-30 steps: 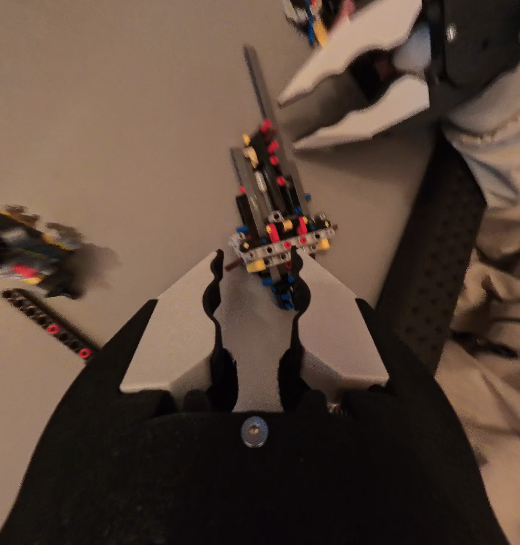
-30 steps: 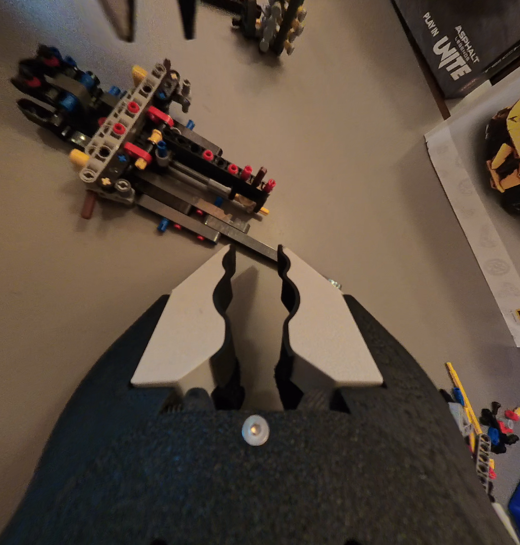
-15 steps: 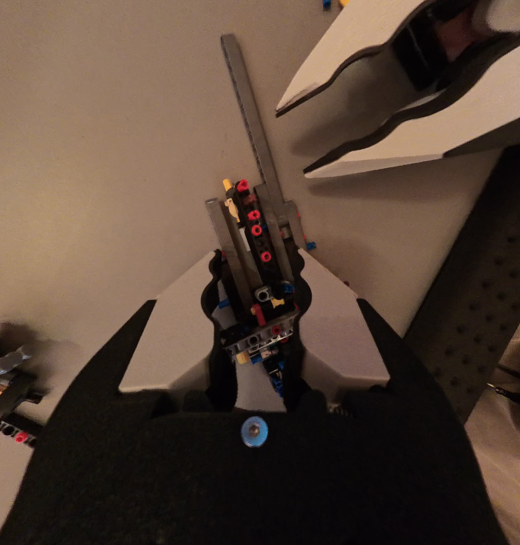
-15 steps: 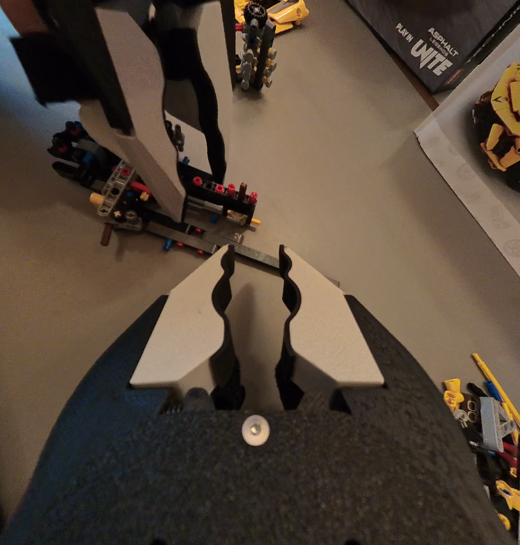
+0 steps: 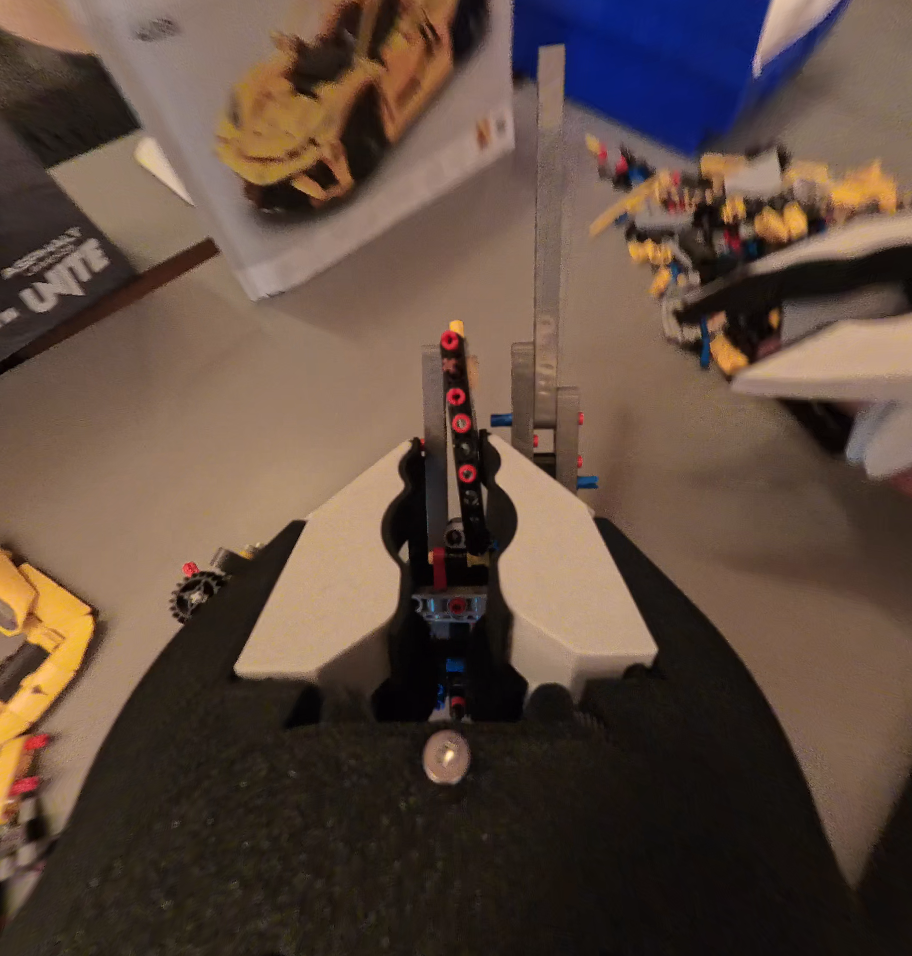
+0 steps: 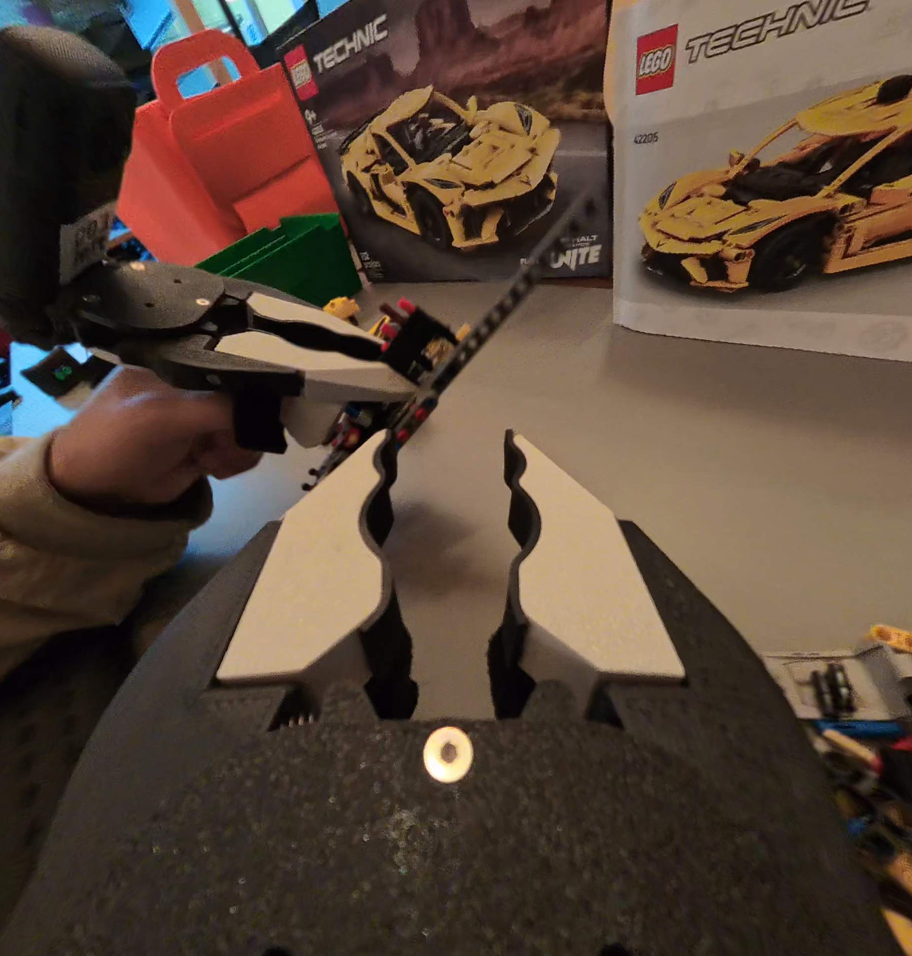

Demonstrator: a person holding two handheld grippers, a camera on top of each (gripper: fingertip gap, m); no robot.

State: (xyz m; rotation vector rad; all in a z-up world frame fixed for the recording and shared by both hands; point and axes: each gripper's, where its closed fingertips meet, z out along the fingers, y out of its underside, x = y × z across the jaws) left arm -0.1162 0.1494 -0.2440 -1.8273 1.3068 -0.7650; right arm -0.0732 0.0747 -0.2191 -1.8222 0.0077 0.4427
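Left wrist view is showing the left gripper (image 5: 451,445) clamping a brick-built beam assembly (image 5: 459,439) between its jaws, lifting it off the table (image 5: 236,439). Just beside it, the right gripper (image 6: 446,439) is hanging apart and empty, beams reaching past its left fingertip.

Grey table (image 6: 702,465). Dark set box (image 6: 443,155) with a yellow car picture stands at the back, pale instruction booklet (image 6: 774,207) beside it on the right. Orange carry case (image 6: 221,155) and green bin (image 6: 298,258) left of the box. Blue bin (image 5: 650,67); loose parts pile (image 5: 728,207) just beside it. Black gear (image 5: 195,597) on table.
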